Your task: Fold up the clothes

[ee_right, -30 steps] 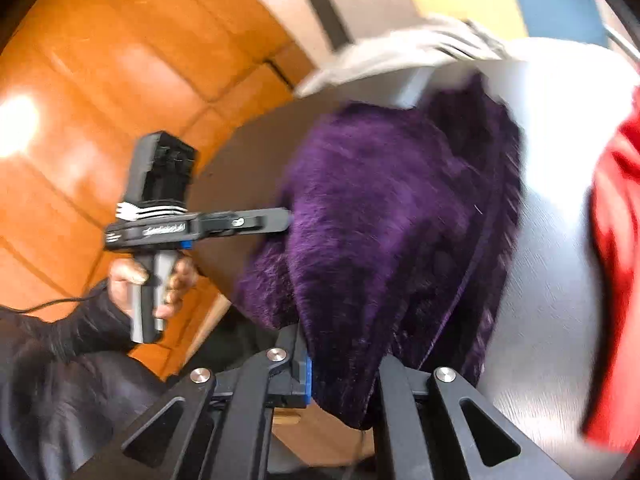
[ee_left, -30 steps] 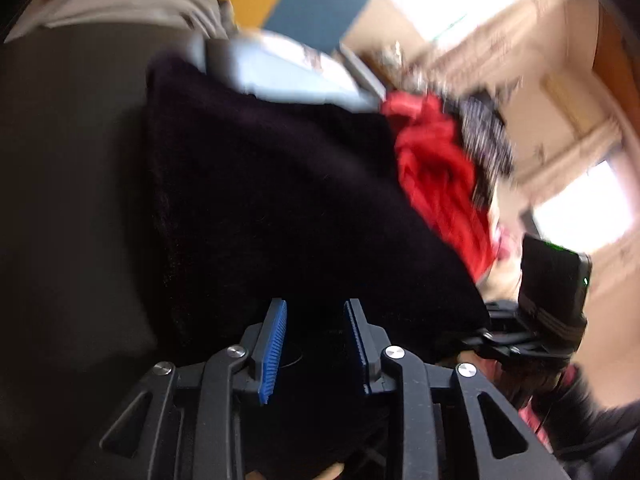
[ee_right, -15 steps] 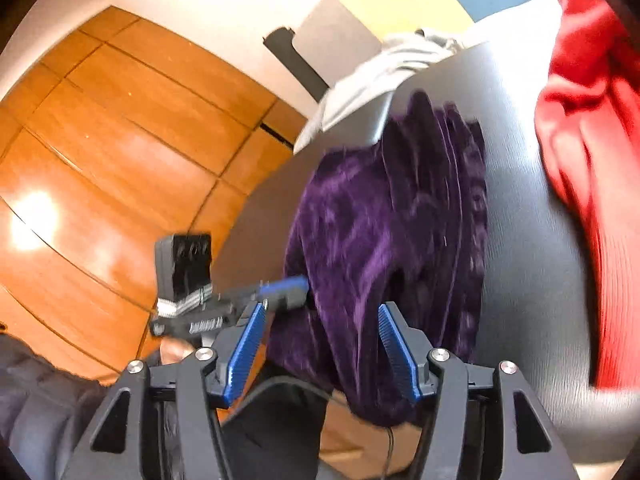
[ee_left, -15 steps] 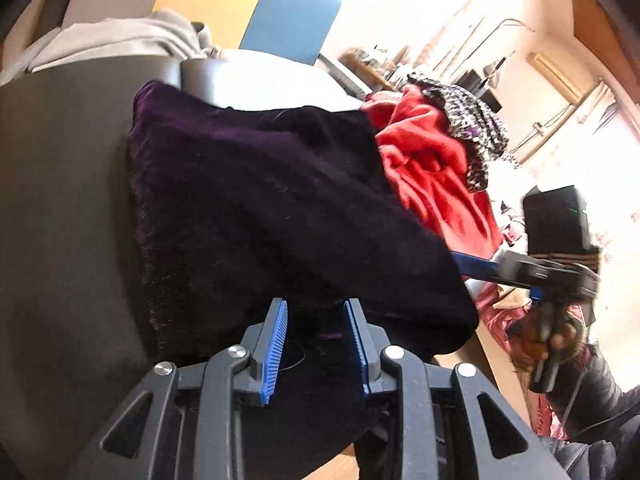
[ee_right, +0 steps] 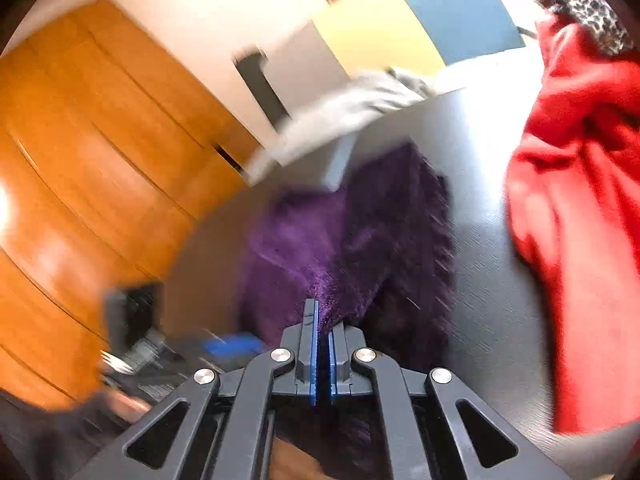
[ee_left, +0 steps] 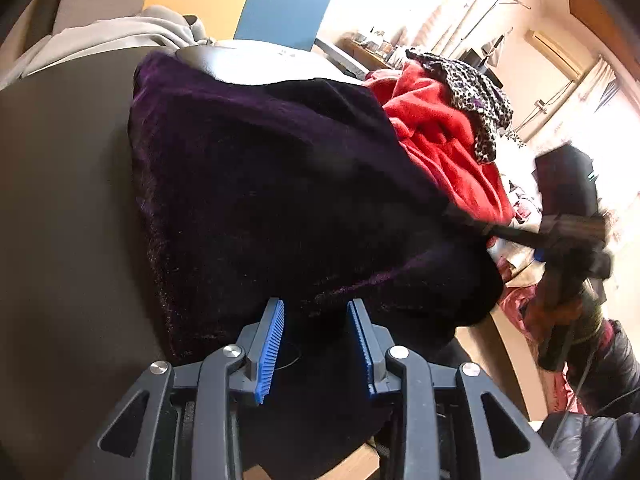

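A dark purple velvet garment (ee_left: pixel 260 200) lies on the dark table (ee_left: pixel 60 200), its near edge hanging over the table's front. My left gripper (ee_left: pixel 315 305) is at that near edge. Its jaws are opening, with dark cloth lying between the blue pads and both pad faces showing. In the right wrist view the garment (ee_right: pixel 360 240) is blurred. My right gripper (ee_right: pixel 322 316) is shut on its edge, the purple pile pinched at the tips. From the left wrist view, the right gripper (ee_left: pixel 472 228) pulls the garment's right corner into a taut ridge.
A red garment (ee_left: pixel 440 140) and a leopard-print one (ee_left: pixel 472 84) are heaped to the right on the table. A grey garment (ee_left: pixel 120 32) lies at the far edge, with a blue chair back (ee_left: pixel 284 0) behind. Wooden floor (ee_right: pixel 80 160) lies off the table's left side.
The right gripper let go of the purple garment, stood open half a second ago, and has shut on its edge again. The left jaws have widened a little.
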